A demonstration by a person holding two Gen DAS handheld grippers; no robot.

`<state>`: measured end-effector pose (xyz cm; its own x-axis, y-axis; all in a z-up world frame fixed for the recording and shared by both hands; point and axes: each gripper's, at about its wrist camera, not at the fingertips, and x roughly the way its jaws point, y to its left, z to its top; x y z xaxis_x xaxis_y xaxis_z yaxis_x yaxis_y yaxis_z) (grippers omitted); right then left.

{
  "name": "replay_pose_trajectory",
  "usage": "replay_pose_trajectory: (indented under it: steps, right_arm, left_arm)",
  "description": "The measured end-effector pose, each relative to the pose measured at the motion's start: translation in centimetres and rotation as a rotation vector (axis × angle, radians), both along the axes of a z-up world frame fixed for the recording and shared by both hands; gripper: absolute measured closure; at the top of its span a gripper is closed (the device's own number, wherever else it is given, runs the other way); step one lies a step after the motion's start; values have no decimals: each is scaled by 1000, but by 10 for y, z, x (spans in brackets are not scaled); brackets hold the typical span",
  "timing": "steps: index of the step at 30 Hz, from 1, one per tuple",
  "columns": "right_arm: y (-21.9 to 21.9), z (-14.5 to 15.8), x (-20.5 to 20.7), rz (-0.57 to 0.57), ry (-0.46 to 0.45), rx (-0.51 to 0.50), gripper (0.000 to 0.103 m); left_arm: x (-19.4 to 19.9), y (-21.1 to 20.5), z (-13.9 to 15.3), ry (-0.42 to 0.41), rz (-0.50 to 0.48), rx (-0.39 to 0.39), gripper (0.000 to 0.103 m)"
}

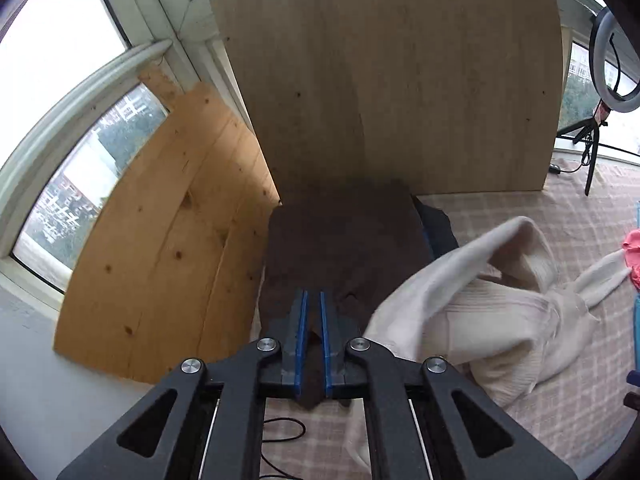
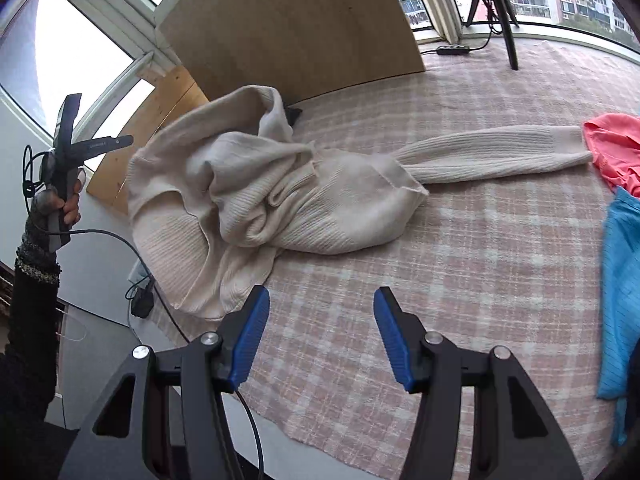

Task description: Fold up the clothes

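My left gripper (image 1: 313,298) is shut on a dark brown garment (image 1: 340,248), and a fold of it hangs between the blue pads. The rest of this garment lies flat in the back left corner, against the boards. A crumpled cream knit sweater (image 2: 280,184) lies on the plaid cloth (image 2: 460,240), with one sleeve (image 2: 492,152) stretched out to the right. In the left wrist view the sweater (image 1: 480,312) sits just right of the gripper and overlaps the brown garment's edge. My right gripper (image 2: 320,304) hovers open above the plaid cloth, near the sweater's front hem and holding nothing.
A pink garment (image 2: 612,148) and a blue garment (image 2: 624,280) lie at the right edge. Wooden boards (image 1: 384,92) lean against the windows behind. A ring-light tripod (image 2: 494,8) and a power strip (image 2: 454,50) stand at the back right. Cables (image 2: 140,264) hang off the table's left edge.
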<state>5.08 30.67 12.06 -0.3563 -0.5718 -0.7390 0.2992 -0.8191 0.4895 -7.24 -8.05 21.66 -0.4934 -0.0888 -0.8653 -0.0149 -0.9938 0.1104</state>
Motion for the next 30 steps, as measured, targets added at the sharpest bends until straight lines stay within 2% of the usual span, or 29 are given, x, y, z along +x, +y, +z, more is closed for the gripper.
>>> replay_pose_trajectory:
  steps: [1, 3, 5, 7, 9, 12, 14, 17, 20, 23, 24, 26, 28, 30]
  right_arm:
    - [-18, -2, 1, 20, 4, -8, 49]
    - [-55, -7, 2, 71, 5, -14, 49]
    - [-91, -14, 6, 106, 19, 30, 49]
    - [-123, -20, 12, 158, 54, 74, 49]
    - [-153, -27, 21, 237, 98, 156, 49]
    - [-197, -38, 34, 369, 172, 300, 49]
    - [-224, -45, 43, 465, 230, 404, 49]
    - [-256, -58, 48, 583, 262, 533, 49]
    - [-277, -69, 51, 646, 307, 630, 49]
    - [-286, -78, 50, 665, 317, 698, 50]
    - [-287, -81, 49, 666, 311, 707, 53]
    - [-284, -79, 44, 657, 257, 657, 95]
    - [-277, -74, 38, 625, 231, 613, 96]
    - [-264, -62, 33, 581, 232, 553, 96]
  left_arm:
    - [1, -15, -3, -9, 14, -33, 91]
    - [7, -21, -18, -56, -37, -19, 89]
    - [14, -23, -37, -100, -88, 0, 79]
    - [20, -23, -59, -135, -121, 2, 76]
    - [22, -28, -81, -174, -128, -3, 76]
    - [22, -39, -111, -238, -122, 45, 76]
    - [20, -49, -123, -253, -101, 62, 76]
    - [14, -64, -128, -242, -62, 105, 76]
    - [1, -67, -130, -225, -55, 117, 76]
    - [-7, -57, -137, -240, -89, 76, 79]
    - [-7, -53, -138, -241, -102, 55, 81]
    - [-5, -50, -137, -237, -113, 47, 89]
    - [0, -50, -132, -226, -120, 56, 95]
    - [4, -51, -126, -212, -120, 53, 95]
